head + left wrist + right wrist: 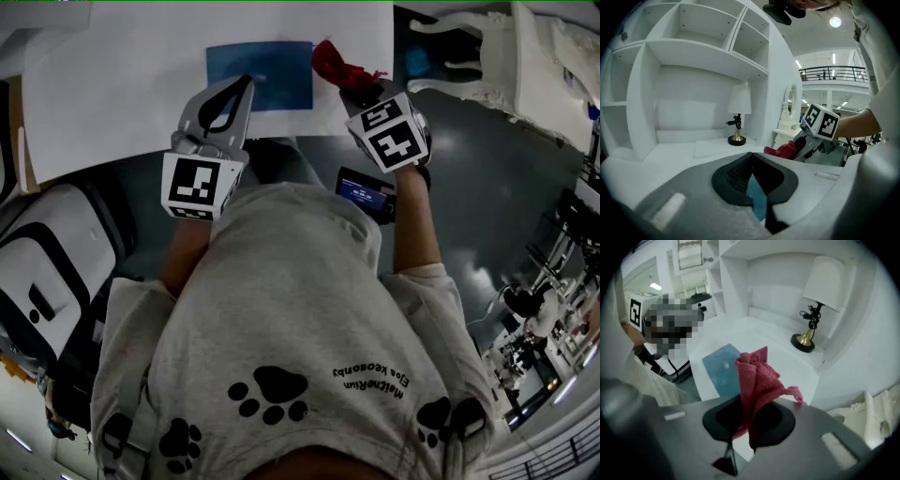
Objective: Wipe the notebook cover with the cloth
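A blue notebook lies flat on the white desk. My left gripper is shut with nothing in it, its tips over the notebook's near left part. A sliver of blue cover shows below its closed jaws. My right gripper is shut on a crumpled red cloth, held just off the notebook's right edge. In the right gripper view the cloth sticks up from the jaws, with the notebook to the left beyond it. The left gripper view shows the cloth and the right gripper's marker cube.
A small lamp with a brass base stands at the back of the desk under white shelves. A white chair is at the right, a black and white bag on the floor at the left.
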Motion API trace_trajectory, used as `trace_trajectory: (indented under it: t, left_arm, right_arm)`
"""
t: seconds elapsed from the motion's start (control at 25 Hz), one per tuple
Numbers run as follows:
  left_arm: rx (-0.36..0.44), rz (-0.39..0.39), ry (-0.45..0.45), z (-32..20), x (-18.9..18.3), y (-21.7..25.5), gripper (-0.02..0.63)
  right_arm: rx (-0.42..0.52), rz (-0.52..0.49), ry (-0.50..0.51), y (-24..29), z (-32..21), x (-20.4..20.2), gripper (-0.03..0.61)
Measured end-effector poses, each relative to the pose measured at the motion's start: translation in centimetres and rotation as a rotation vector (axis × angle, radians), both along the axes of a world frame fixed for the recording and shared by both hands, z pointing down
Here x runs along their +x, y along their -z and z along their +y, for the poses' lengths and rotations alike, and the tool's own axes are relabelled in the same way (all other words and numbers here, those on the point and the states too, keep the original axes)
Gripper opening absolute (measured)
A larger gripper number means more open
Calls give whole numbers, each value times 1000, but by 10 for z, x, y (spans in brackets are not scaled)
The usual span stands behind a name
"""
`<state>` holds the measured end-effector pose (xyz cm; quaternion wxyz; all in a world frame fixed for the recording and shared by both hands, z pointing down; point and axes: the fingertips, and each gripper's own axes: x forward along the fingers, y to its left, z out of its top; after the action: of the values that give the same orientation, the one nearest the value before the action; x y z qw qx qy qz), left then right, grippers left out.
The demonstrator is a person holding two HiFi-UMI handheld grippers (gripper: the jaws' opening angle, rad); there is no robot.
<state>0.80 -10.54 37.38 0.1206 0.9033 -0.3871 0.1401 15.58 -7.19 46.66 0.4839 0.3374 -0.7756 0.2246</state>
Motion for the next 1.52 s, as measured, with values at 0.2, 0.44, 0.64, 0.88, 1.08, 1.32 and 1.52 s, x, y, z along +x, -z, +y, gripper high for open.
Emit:
trace_trajectory:
  t: [0.2, 0.44, 0.64, 0.88, 1.08, 1.32, 1.52]
  left_arm:
    - [14, 27, 19, -5, -5, 18, -5]
    - [62, 58, 57, -17, -7, 47, -4]
    - [114, 77, 94, -26, -11, 79, -5]
    - [188, 89, 138, -30, -20, 119, -5]
    - [244, 105, 166, -27, -26, 151, -5]
    - [301, 96, 191, -19, -32, 179, -5]
    - [331, 86, 210, -17, -38, 191, -5]
  right_arm:
    - [175, -98, -99, 50, -30, -15, 49]
    - [396, -177, -178, 115, -56, -23, 49]
    - [565, -287, -248, 172, -69, -37, 49]
    - [738, -358, -285, 223, -70, -54, 49]
    - [832, -414, -299, 253, -61, -64, 49]
    - [909, -455, -294, 277, -51, -75, 49]
    - [935, -489, -275, 284, -49, -86, 49]
